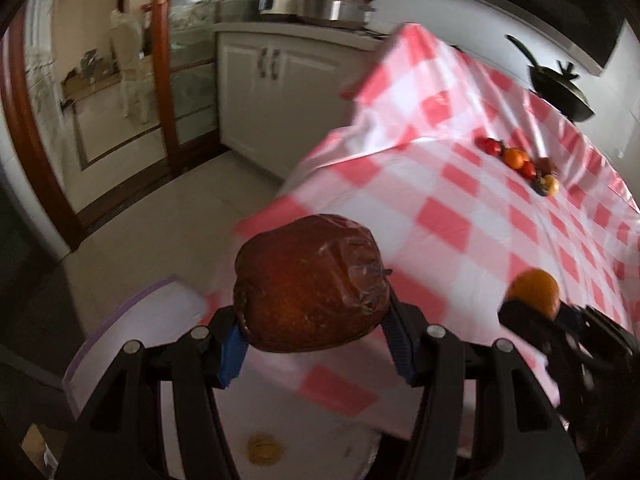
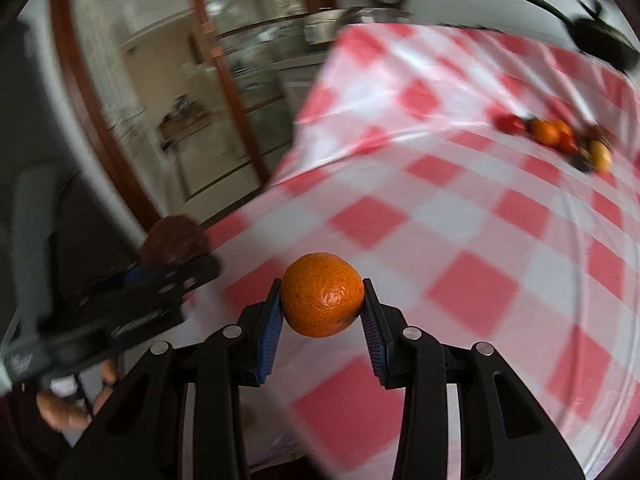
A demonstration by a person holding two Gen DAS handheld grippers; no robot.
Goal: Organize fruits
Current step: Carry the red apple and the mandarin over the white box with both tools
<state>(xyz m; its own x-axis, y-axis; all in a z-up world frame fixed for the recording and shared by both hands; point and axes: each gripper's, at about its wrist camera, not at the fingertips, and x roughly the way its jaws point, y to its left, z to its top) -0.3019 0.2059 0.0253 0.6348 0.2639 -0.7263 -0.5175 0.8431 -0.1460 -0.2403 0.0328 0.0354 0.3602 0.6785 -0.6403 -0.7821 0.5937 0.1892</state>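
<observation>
- Left gripper (image 1: 316, 320): black angular linkage arms, round silver pivot pins, ribbed blue pads (image 1: 234, 354).
- Right gripper (image 2: 322, 312): same black frame, silver pins, blue ribbed pads (image 2: 269, 328).
- Its black body carries small white lettering, blurred.

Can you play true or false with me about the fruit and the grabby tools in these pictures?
1. The right tool holds an orange. True.
2. The left tool is empty. False: it grips a dark red-brown fruit.
3. The tablecloth is blue striped. False: it has pink and white checks.
4. More fruit sits in a far pile on the table. True.
5. The orange lies on the table. False: it is held up in the air.
</observation>
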